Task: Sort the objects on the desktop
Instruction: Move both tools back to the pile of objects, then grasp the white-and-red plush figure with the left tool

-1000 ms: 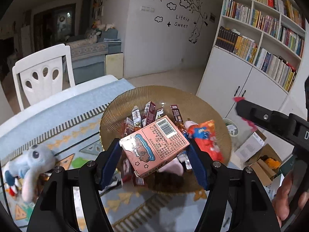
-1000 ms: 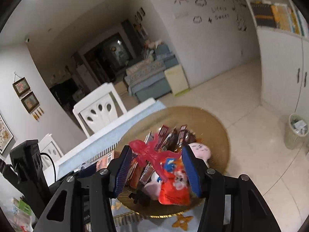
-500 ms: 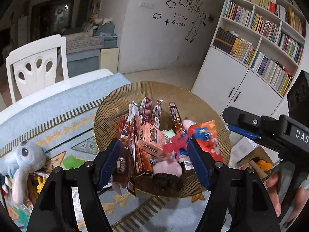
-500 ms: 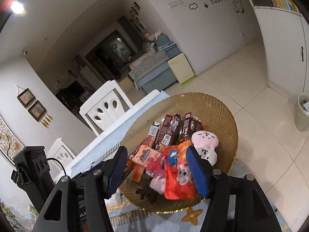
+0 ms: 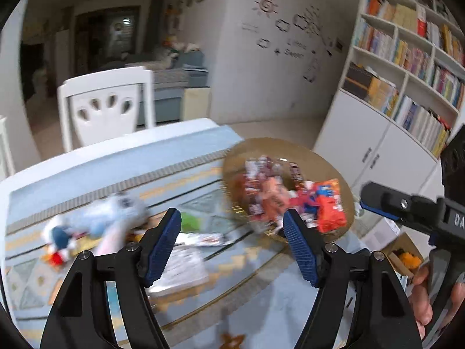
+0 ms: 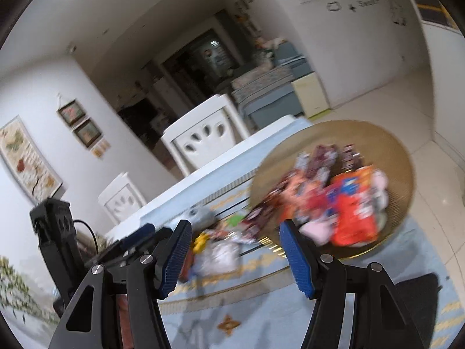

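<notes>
A round gold woven basket sits at the table's right end, full of snack packets, a pink box and an orange-red bag. My left gripper is open and empty, above the table left of the basket. My right gripper is open and empty, also left of the basket; it shows at the right edge of the left wrist view. A pale blue plush toy and loose packets lie on the patterned tablecloth. Both views are blurred.
White chairs stand behind the table. A bookshelf fills the right wall. A cardboard box sits on the floor at the right. A black camera stand is at the left.
Left gripper let go of the pink box, right gripper let go of the red packet, both into the basket. Both grippers have swung left, away from the basket, toward the plush and loose packets.
</notes>
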`<state>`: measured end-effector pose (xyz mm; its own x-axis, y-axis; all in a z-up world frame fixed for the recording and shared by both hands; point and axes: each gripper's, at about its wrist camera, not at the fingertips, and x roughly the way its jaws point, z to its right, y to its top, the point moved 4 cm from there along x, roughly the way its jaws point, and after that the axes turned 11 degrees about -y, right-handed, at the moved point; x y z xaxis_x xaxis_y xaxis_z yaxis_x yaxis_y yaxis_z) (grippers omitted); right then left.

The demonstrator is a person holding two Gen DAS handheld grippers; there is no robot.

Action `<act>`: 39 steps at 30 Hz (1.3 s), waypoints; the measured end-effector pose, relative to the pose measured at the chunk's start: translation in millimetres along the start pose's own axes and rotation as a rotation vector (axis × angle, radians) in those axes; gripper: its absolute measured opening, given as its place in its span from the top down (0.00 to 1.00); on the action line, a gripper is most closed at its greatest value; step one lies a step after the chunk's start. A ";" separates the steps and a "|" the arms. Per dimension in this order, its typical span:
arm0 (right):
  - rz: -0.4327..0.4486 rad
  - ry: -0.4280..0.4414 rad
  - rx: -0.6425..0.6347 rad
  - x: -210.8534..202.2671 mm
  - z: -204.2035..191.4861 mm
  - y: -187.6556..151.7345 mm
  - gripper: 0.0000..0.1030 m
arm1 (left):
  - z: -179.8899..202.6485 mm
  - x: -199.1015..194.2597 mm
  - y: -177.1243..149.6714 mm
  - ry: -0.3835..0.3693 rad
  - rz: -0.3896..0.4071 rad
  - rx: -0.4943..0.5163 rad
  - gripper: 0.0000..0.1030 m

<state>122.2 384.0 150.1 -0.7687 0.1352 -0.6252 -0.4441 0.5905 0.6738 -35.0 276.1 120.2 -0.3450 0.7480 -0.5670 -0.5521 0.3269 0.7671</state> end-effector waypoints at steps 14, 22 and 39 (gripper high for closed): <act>-0.246 0.078 -0.143 118.5 -77.7 -113.7 0.40 | -202.5 -95.7 -54.1 0.267 0.071 -0.313 0.31; -0.256 0.043 -0.150 133.5 -60.8 -116.6 0.40 | -264.1 -44.9 -64.6 0.283 0.038 -0.424 0.31; -0.294 0.082 -0.141 131.8 -63.9 -120.3 0.40 | -278.9 13.2 -65.8 0.326 -0.014 -0.415 0.24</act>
<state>45.0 280.0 11.9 -0.6305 -0.0924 -0.7706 -0.7070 0.4780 0.5212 -215.0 103.4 -21.5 -0.5172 0.5047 -0.6912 -0.7896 0.0303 0.6129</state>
